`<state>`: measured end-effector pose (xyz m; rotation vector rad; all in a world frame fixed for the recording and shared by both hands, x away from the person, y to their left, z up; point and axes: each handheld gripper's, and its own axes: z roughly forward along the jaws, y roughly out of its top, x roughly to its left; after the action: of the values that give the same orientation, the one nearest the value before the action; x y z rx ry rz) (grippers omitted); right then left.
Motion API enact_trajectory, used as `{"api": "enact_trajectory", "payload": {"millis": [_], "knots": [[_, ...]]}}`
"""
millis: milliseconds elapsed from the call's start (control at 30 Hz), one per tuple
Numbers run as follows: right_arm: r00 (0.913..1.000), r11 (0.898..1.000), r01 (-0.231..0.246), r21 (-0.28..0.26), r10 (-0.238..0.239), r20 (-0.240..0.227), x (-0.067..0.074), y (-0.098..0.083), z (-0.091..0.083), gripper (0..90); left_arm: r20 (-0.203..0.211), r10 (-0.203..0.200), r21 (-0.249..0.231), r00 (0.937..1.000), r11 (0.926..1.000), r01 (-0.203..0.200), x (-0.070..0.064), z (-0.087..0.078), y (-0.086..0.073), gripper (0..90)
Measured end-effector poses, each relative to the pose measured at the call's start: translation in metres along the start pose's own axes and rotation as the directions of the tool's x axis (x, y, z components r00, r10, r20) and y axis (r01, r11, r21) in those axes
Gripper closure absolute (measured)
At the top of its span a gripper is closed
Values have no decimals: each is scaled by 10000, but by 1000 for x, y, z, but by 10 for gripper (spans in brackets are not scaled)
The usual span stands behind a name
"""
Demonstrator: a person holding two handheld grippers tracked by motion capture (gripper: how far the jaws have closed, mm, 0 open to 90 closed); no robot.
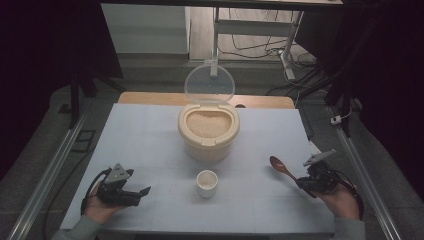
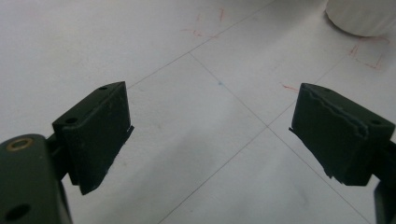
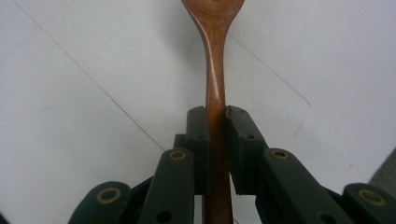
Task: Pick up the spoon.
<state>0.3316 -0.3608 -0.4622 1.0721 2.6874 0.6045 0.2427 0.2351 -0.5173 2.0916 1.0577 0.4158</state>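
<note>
One step of the work appears done: the wooden spoon (image 1: pixel 281 167) is clamped by its handle between the closed jaws of the right gripper (image 1: pixel 311 182), its bowl pointing away toward the middle of the desk (image 1: pixel 150 130) and, as far as can be told, empty. In the right gripper view the spoon (image 3: pixel 214 84) is seen running straight up from between the two pads, with the white surface below it. Near the spoon, at the front centre of the desk, a small white cup (image 1: pixel 207 183) stands upright, and nothing can be made out inside it. Behind the cup a cream rice bin (image 1: pixel 208 131) stands with its clear lid (image 1: pixel 209 83) tipped up and open, and the rice (image 1: pixel 208 122) is seen level and seemingly undisturbed. From this it is judged that the scooping has not yet begun: the spoon has yet to be carried to the bin, dipped, and emptied into the cup. The left gripper (image 1: pixel 134 192) is held low at the front left of the desk, well apart from the cup, with its jaws spread wide and nothing between them; in the left gripper view the cup (image 2: pixel 362 16) is glimpsed at the upper right corner.
</note>
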Motion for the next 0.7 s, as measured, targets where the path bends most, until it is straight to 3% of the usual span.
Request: {"api": "enact_trajectory", "payload": {"millis": [267,533,700], "knots": [[9984,9942,440,-981,-472,-307,11,12,-12,798,-7,5,19,10000,10000,-5,0,0,0,116],[9907,9746,1086,-1959,-1223,-591,29,29,-27,798,-31,-12,19,10000,10000,12,1,0,-1,116],[9856,9644,1325,-2286,-1527,-728,39,37,-32,798,-37,-14,27,10000,10000,15,1,0,-1,116]]}}
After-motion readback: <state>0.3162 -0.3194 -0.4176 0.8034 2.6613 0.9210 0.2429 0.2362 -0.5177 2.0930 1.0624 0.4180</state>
